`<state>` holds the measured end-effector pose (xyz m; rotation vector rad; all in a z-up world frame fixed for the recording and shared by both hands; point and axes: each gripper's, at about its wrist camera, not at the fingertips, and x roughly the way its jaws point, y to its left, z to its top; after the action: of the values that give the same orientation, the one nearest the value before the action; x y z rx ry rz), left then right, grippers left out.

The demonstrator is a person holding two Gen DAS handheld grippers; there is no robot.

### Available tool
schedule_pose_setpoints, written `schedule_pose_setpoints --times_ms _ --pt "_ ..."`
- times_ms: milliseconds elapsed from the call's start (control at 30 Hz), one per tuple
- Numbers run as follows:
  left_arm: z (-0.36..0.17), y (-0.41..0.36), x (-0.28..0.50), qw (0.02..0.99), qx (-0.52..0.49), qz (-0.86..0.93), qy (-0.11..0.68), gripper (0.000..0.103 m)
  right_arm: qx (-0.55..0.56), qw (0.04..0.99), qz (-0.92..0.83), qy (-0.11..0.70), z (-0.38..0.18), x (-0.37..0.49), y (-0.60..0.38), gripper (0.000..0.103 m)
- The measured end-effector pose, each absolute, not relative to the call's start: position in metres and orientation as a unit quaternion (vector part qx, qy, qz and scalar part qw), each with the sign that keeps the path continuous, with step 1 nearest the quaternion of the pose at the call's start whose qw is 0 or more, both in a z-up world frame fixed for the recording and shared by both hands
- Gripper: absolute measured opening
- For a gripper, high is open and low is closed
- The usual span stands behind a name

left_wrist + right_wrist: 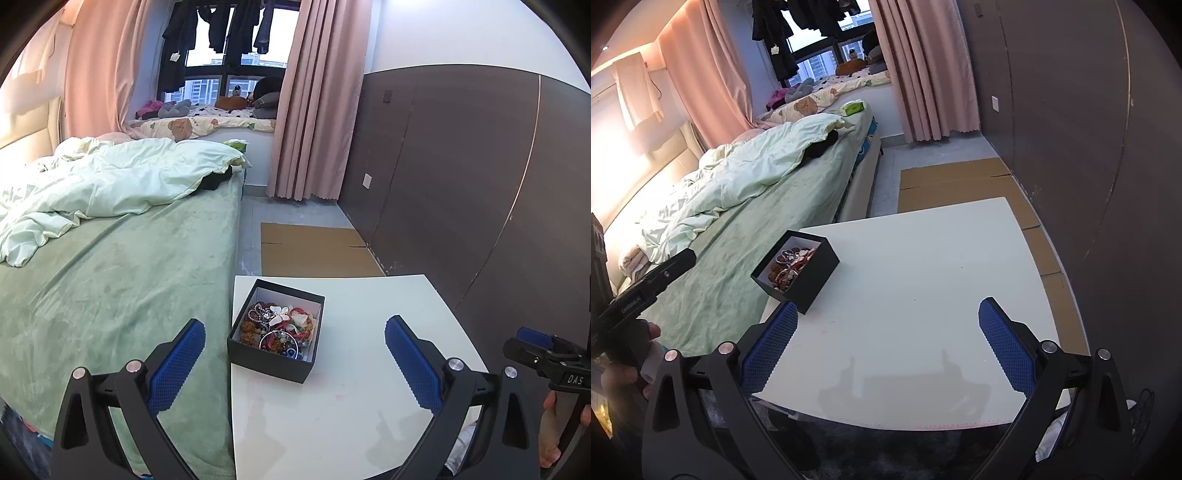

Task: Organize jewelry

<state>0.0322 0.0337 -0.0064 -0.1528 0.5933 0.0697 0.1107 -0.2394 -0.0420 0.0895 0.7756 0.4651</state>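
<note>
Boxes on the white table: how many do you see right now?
1. A black box full of jewelry sits at the table's left edge, beside the bed. Nothing else rests on the table in either view.

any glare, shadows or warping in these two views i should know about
Left wrist view: fisheye bends the dark wall panels; the window is bright, the jewelry box sharp. Right wrist view: warm glare washes out the headboard; the right gripper casts a soft shadow on the white table.

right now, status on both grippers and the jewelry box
Left hand-held gripper open, empty. Right hand-held gripper open, empty. Jewelry box full, on white table by its left edge. Nothing in the way.
</note>
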Motion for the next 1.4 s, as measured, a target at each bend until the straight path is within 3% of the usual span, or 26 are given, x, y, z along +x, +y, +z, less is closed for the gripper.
schedule_pose_setpoints --times_ms 1400 --pt "-0.006 0.025 0.026 0.955 -0.068 0.022 0.289 0.095 0.032 0.902 0.221 0.369 -0.044 0.097 -0.233 0.098"
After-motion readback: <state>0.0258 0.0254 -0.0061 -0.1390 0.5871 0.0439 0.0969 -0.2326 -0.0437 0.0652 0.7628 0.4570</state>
